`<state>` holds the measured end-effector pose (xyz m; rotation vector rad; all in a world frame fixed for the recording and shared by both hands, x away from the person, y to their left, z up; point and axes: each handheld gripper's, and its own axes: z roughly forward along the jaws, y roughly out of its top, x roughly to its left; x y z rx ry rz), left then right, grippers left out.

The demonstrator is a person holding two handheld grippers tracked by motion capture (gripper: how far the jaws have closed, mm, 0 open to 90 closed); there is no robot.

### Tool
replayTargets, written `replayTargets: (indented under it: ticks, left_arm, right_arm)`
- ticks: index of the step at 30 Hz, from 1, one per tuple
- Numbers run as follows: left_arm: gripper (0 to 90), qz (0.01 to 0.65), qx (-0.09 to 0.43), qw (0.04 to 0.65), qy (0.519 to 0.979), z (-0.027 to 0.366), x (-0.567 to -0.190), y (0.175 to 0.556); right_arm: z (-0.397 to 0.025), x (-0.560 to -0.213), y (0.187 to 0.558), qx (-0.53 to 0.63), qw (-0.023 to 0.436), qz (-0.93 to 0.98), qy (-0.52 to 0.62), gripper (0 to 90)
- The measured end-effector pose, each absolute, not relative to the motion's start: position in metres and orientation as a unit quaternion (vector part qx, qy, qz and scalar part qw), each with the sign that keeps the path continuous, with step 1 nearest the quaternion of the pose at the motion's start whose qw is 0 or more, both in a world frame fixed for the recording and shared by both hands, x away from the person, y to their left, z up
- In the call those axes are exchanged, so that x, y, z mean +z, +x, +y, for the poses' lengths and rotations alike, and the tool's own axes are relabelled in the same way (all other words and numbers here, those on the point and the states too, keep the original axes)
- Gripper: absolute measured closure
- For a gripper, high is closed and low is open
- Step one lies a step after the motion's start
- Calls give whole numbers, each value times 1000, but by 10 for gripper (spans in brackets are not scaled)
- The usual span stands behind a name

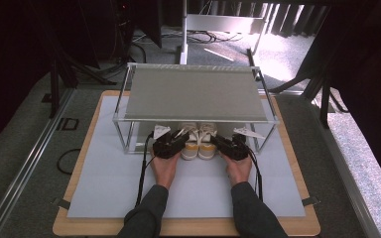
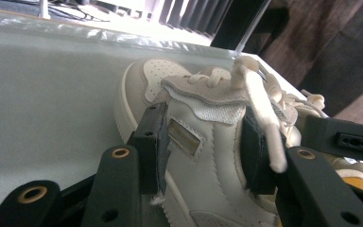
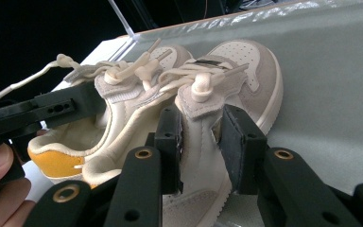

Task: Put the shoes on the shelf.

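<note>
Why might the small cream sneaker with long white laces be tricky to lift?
The cream sneaker looks soft, so its collar will probably squash between the left gripper's pads. Its loose white laces will likely flop and dangle. It seems light and unlikely to roll.

no legible text, brand, number or sign is appearing in any view; the small label patch on the left shoe's tongue [image 2: 184, 137] is showing blank.

Both forearms reach forward, side by side
Left gripper [image 1: 177, 142] and right gripper [image 1: 224, 144] angle inward toward each other, jaws of each clamped tight
</note>
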<state>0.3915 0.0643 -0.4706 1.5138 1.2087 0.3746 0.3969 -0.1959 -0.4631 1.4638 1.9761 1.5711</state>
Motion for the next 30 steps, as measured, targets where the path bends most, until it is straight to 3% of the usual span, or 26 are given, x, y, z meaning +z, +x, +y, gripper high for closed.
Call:
replayTargets:
  ticks: [7, 13, 19, 23, 27, 30]
  left_arm:
    - [536, 523, 151, 548, 634, 68, -476, 395]
    - [377, 535, 162, 553, 618, 76, -476, 390]
    - [355, 514, 165, 575, 616, 83, -471, 371]
    - [318, 484, 158, 581, 635, 87, -464, 357]
    - [267, 443, 177, 538, 695, 75, -465, 347]
    - [265, 436, 183, 522, 710, 70, -471, 347]
  right_arm:
    - [-194, -462, 401, 526, 99, 673, 510, 664]
    - [-199, -463, 402, 534, 95, 664, 515, 511]
    - [-204, -458, 384, 564, 106, 649, 499, 465]
    - [-204, -455, 367, 575, 109, 658, 474, 434]
    - [-194, -458, 357, 549, 127, 690, 454, 414]
    - [-188, -463, 356, 532, 136, 704, 450, 413]
